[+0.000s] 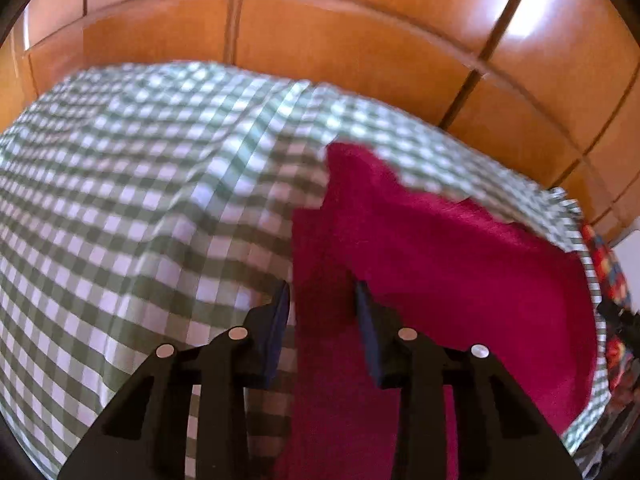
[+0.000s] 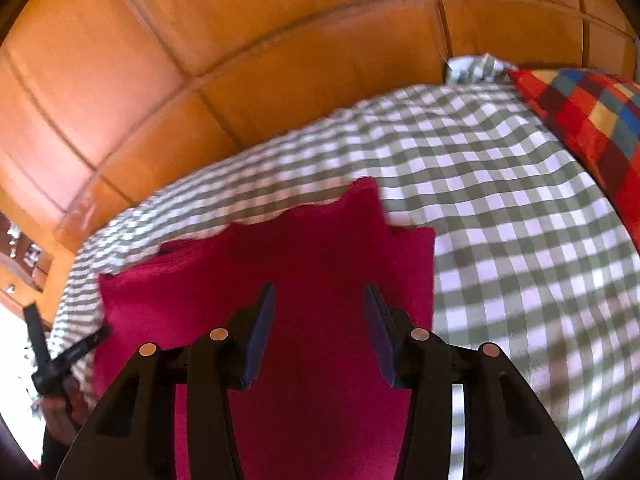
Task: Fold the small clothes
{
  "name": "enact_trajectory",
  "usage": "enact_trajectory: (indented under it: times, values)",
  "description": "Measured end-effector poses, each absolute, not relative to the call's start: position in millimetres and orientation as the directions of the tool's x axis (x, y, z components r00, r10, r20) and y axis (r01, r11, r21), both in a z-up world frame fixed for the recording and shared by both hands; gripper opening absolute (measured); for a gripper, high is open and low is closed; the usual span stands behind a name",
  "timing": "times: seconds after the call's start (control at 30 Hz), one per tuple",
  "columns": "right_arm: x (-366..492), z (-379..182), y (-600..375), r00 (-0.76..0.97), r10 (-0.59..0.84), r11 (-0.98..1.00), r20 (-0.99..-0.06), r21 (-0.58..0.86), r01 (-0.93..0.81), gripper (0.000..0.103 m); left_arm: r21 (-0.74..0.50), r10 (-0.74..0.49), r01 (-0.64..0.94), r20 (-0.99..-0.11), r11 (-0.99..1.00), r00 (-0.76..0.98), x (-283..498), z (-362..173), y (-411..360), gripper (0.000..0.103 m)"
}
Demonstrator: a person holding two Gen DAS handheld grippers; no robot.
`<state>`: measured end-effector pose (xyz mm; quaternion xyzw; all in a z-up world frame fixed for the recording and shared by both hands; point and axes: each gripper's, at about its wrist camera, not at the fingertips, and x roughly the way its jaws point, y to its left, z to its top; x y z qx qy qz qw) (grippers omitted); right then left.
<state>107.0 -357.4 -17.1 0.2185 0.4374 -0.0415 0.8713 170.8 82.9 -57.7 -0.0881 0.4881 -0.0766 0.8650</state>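
Note:
A crimson garment (image 1: 460, 264) lies spread on a green-and-white checked bedsheet (image 1: 140, 200). My left gripper (image 1: 323, 294) points down at the garment's left part. A shadowed strip of the crimson cloth fills the gap between its dark pads, and the pads stand apart. In the right wrist view the same garment (image 2: 320, 248) lies under my right gripper (image 2: 320, 300). Its jaws are open, with flat cloth showing between them and nothing pinched. The garment's far edge is ragged, with a peak sticking up.
Orange-brown panelled wooden doors (image 1: 360, 32) rise right behind the bed. A multicoloured checked cushion (image 2: 592, 128) lies at the sheet's right side. At the left edge of the right wrist view a hand (image 2: 60, 404) holds a black frame (image 2: 44, 352). Bare sheet (image 2: 500, 220) lies to the garment's right.

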Motion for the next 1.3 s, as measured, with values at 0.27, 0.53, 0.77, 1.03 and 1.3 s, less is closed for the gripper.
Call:
enact_trajectory:
  times: [0.27,0.53,0.77,1.03,1.3]
  values:
    - [121.3,-41.8,-368.6,0.562,0.113,0.910,-0.819,0.312,0.272,0.045,-0.205,-0.172,-0.006,-0.838,0.979,0.518,164.4,-63.5,85.6,0.042]
    - [70.0,-26.1,-382.7,0.624,0.117,0.882,-0.773,0.369,0.292,0.066,-0.079,-0.089,0.045,-0.766,0.996,0.637,118.4,-20.2,64.1,0.049]
    - [29.9,-53.6,-393.9,0.602,0.215,0.811,-0.769,0.484,0.330,0.066,-0.045,-0.118,0.128,-0.755,0.991,0.645,82.1,-14.1,37.5,0.050]
    - [0.1,-68.5,-390.1,0.638,0.349,0.710,-0.687,0.638,0.298,0.069,0.004,-0.138,0.211,-0.748,0.977,0.649,51.9,-13.2,13.1,0.050]
    - [-16.3,-70.9,-366.9,0.625,0.441,0.685,-0.644,0.692,0.230,0.069,0.016,-0.157,0.260,-0.761,0.966,0.630,38.9,-19.1,0.9,0.050]
